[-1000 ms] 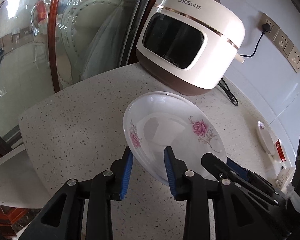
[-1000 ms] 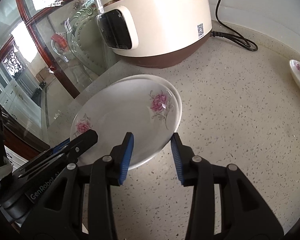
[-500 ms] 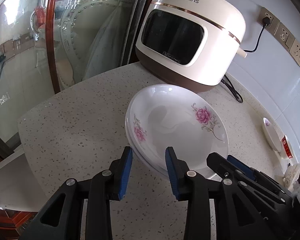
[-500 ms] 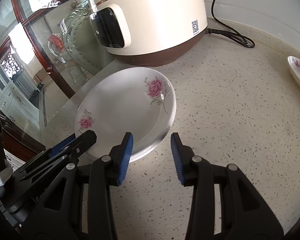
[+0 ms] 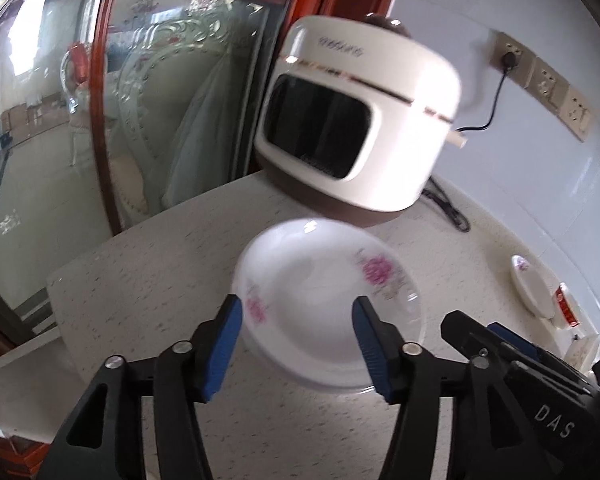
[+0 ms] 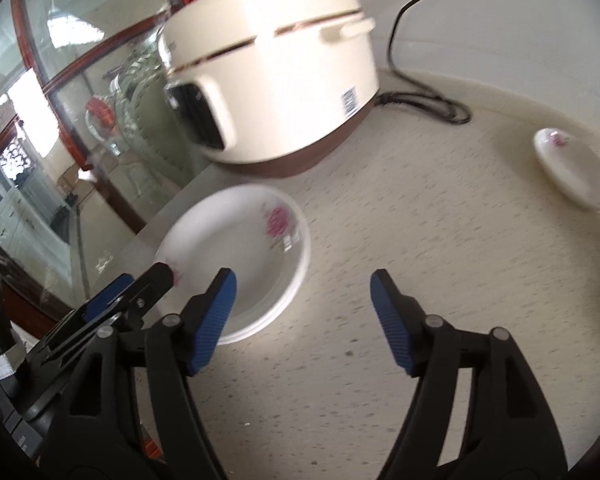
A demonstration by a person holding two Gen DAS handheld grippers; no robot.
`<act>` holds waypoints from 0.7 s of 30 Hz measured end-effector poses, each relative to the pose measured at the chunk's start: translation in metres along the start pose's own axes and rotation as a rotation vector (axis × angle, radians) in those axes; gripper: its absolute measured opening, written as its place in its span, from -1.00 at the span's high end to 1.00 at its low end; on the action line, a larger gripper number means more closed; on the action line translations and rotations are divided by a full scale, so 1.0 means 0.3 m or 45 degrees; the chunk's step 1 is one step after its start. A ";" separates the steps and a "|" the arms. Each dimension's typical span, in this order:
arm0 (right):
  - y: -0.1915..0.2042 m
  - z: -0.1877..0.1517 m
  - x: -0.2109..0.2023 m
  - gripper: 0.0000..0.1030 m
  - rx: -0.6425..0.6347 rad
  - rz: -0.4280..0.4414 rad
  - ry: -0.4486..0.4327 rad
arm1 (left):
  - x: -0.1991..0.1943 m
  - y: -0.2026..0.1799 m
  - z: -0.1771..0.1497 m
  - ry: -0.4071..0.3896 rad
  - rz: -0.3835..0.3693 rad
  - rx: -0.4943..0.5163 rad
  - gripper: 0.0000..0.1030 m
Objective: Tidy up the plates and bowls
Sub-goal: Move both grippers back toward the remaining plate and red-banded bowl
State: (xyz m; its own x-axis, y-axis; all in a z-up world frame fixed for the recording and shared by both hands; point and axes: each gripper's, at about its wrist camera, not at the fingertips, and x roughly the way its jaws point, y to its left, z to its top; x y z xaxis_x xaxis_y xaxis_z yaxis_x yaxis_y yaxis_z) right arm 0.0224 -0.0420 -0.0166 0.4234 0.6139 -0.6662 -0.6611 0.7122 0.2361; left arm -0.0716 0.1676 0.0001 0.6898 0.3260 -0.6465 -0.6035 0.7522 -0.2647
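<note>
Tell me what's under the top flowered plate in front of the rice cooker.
Under the top flowered plate lies at least one more white plate; only its rim shows at the near edge. Its face and any pattern are covered, and the exact count is unclear.

You are looking at a pale speckled stone countertop (image 6: pixel 440 248) that ends at a glass partition. Take the cream rice cooker (image 6: pixel 276 76) with the brown base as your landmark: it stands on the counter at the back. Just in front of it lies a stack of white plates (image 6: pixel 240 256) with pink flowers, close to the counter's glass-side edge. The cooker's black cord (image 6: pixel 424 102) lies coiled behind it. Well to the cooker's right, near the wall, rests a small flowered dish (image 6: pixel 572 172).
</note>
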 end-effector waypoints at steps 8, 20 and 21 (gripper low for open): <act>-0.114 0.055 -0.095 -0.65 0.076 -0.248 -0.126 | -0.019 -0.125 0.062 -0.060 -0.117 0.113 -0.44; -0.283 0.126 -0.206 -0.82 0.148 -0.617 -0.318 | -0.048 -0.335 0.130 -0.313 -0.069 0.416 -0.65; -0.301 0.134 -0.213 -0.82 0.159 -0.617 -0.334 | -0.048 -0.347 0.137 -0.337 -0.078 0.436 -0.65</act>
State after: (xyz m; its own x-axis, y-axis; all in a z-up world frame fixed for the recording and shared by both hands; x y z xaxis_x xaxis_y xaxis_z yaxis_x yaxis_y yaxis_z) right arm 0.0800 -0.1317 0.0331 0.8105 0.2594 -0.5251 -0.2812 0.9588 0.0397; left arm -0.0021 0.1081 0.0664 0.8259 0.3770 -0.4192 -0.4217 0.9066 -0.0154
